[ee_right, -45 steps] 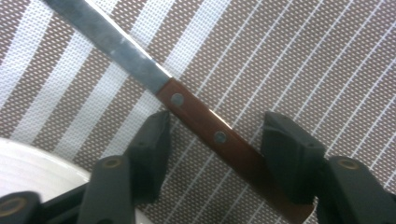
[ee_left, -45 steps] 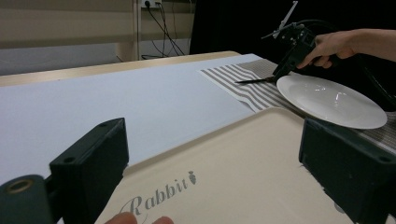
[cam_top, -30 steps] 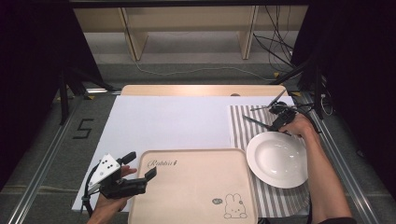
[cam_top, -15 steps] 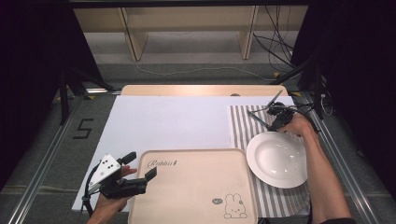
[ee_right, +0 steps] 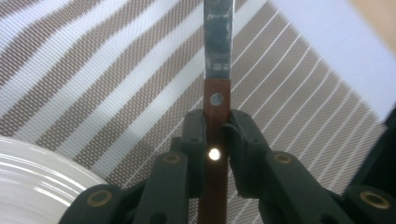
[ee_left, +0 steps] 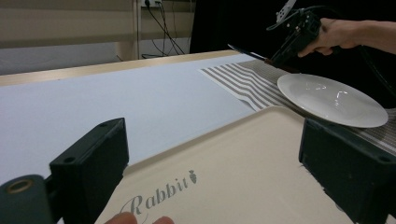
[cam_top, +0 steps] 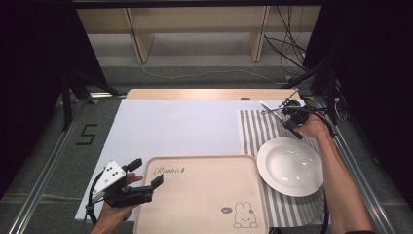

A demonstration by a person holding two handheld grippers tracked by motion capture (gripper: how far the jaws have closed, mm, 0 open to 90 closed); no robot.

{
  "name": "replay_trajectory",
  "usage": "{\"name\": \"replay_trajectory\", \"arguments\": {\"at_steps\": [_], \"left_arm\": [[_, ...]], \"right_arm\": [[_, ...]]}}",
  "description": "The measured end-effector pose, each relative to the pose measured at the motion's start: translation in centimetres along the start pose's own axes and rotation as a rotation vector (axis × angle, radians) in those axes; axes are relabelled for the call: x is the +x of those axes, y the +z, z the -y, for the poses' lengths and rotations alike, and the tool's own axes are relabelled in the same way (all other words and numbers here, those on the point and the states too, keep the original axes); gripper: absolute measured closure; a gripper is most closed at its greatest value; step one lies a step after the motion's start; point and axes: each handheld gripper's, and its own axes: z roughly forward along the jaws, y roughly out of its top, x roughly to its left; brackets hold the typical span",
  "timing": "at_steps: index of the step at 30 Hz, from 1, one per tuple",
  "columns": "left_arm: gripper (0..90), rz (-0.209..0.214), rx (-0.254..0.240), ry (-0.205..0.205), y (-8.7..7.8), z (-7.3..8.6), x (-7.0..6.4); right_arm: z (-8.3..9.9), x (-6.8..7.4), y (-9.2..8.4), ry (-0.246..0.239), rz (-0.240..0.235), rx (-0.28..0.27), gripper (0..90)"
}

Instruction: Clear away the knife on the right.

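Observation:
A knife with a brown wooden handle (ee_right: 215, 105) and a steel blade (cam_top: 269, 107) is at the far end of the striped mat (cam_top: 253, 131). My right gripper (ee_right: 215, 135) is shut on that handle; its jaws have just been closing with the handle between them. From the left gripper view the right gripper (ee_left: 286, 46) shows beyond the white plate (ee_left: 331, 98), the blade (ee_left: 245, 51) sticking out to its left. My left gripper (cam_top: 146, 173) stands open over the left edge of the beige Rabbit tray (cam_top: 204, 195), with nothing between its jaws.
The white plate (cam_top: 290, 165) sits on the striped mat just right of the tray. A white sheet (cam_top: 180, 126) covers the middle of the table. A wooden strip (cam_top: 195, 94) runs along the far edge, and metal rails run along both sides.
The right gripper's jaws have drawn together on the knife handle and the hand has shifted slightly. The left gripper has stayed still.

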Motion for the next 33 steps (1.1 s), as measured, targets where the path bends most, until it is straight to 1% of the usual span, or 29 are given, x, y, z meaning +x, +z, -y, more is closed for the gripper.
{"name": "replay_trajectory", "arguments": {"at_steps": [1, 2, 3, 4, 6, 7, 8, 9, 10, 11, 12, 13, 14, 15, 17, 18, 19, 20, 21, 22, 24, 25, 26, 27, 28, 29, 30, 32, 33], "left_arm": [[8.0, 0.000, 0.000, 0.000, 0.0, 0.0, 0.0], [8.0, 0.000, 0.001, 0.000, 0.0, 0.0, 0.0], [8.0, 0.000, 0.001, 0.000, 0.0, 0.0, 0.0], [8.0, 0.000, 0.003, 0.001, 0.0, 0.0, -0.1], [8.0, -0.001, 0.002, 0.001, 0.0, 0.0, -0.1], [8.0, -0.001, 0.001, -0.001, 0.0, 0.0, 0.0], [8.0, -0.001, 0.001, 0.000, 0.0, 0.0, 0.0], [8.0, -0.001, 0.001, 0.000, 0.0, 0.0, 0.0], [8.0, -0.001, -0.001, 0.003, 0.0, 0.0, -0.1], [8.0, -0.001, -0.001, 0.003, 0.0, 0.0, -0.1], [8.0, -0.001, -0.001, 0.004, -0.1, 0.0, -0.1], [8.0, -0.001, -0.001, 0.004, -0.1, 0.0, -0.1], [8.0, 0.000, -0.004, 0.004, -0.1, -0.1, -0.1], [8.0, 0.000, -0.005, 0.005, -0.1, -0.1, -0.2], [8.0, 0.001, -0.006, 0.006, -0.1, -0.1, -0.2], [8.0, 0.001, -0.006, 0.006, -0.1, -0.1, -0.2], [8.0, 0.001, -0.005, 0.007, -0.1, -0.1, -0.2], [8.0, 0.001, -0.006, 0.007, -0.1, -0.1, -0.2], [8.0, 0.001, -0.006, 0.007, -0.1, -0.1, -0.2], [8.0, 0.002, -0.006, 0.009, -0.1, -0.1, -0.2], [8.0, 0.001, -0.006, 0.008, -0.1, -0.1, -0.2], [8.0, 0.001, -0.006, 0.008, -0.1, -0.1, -0.2], [8.0, 0.001, -0.006, 0.007, -0.1, -0.1, -0.2], [8.0, 0.001, -0.006, 0.007, -0.1, -0.1, -0.2], [8.0, 0.001, -0.005, 0.009, -0.1, -0.1, -0.2], [8.0, 0.001, -0.005, 0.009, -0.1, -0.1, -0.2], [8.0, 0.002, -0.005, 0.010, -0.1, -0.1, -0.2], [8.0, 0.001, -0.004, 0.010, -0.1, -0.1, -0.2], [8.0, 0.001, -0.004, 0.010, -0.1, -0.1, -0.2]], "right_arm": [[0.0, 0.0, 0.0, 0.000, 0.000, 0.000, 77.7], [-0.2, 0.2, -0.9, -0.011, 0.002, -0.025, 77.7], [-0.2, 0.2, -0.9, -0.011, 0.002, -0.025, 77.7], [-0.4, 0.5, -1.8, 0.004, 0.002, -0.064, 77.8], [-0.5, 0.6, -2.2, -0.005, -0.004, -0.078, 77.7], [-0.6, 1.2, -3.3, 0.017, -0.020, -0.119, 77.7], [-0.6, 1.4, -3.7, 0.018, -0.029, -0.134, 77.7], [-0.6, 1.4, -3.7, 0.018, -0.029, -0.134, 77.7], [-0.5, 2.0, -4.9, 0.027, -0.056, -0.185, 77.7], [-0.5, 2.0, -4.9, 0.027, -0.056, -0.185, 77.7], [-0.3, 2.8, -5.9, 0.043, -0.080, -0.217, 77.7], [-0.3, 2.8, -5.9, 0.043, -0.080, -0.217, 77.7], [0.0, 3.7, -6.7, 0.051, -0.100, -0.251, 77.7], [0.2, 4.0, -6.9, 0.050, -0.105, -0.262, 77.7], [0.5, 4.8, -7.5, 0.048, -0.113, -0.276, 77.7], [0.5, 4.8, -7.5, 0.048, -0.113, -0.276, 77.7], [0.7, 5.2, -7.7, 0.051, -0.120, -0.278, 77.7], [1.2, 6.0, -8.1, 0.055, -0.132, -0.287, 77.7], [1.2, 6.0, -8.1, 0.055, -0.132, -0.287, 77.7], [1.6, 6.7, -8.5, 0.051, -0.147, -0.298, 77.7], [1.9, 7.4, -8.8, 0.036, -0.161, -0.307, 77.7], [1.9, 7.4, -8.8, 0.036, -0.161, -0.307, 77.7], [2.2, 8.1, -9.2, 0.029, -0.172, -0.326, 77.7], [2.2, 8.1, -9.2, 0.029, -0.172, -0.326, 77.7], [2.5, 8.9, -9.6, 0.018, -0.193, -0.339, 77.7], [2.5, 8.9, -9.6, 0.018, -0.193, -0.339, 77.7], [2.6, 9.8, -9.9, 0.000, -0.202, -0.347, 77.7], [2.7, 10.5, -10.1, -0.019, -0.205, -0.348, 77.6], [2.7, 10.5, -10.1, -0.019, -0.205, -0.348, 77.6]]}}
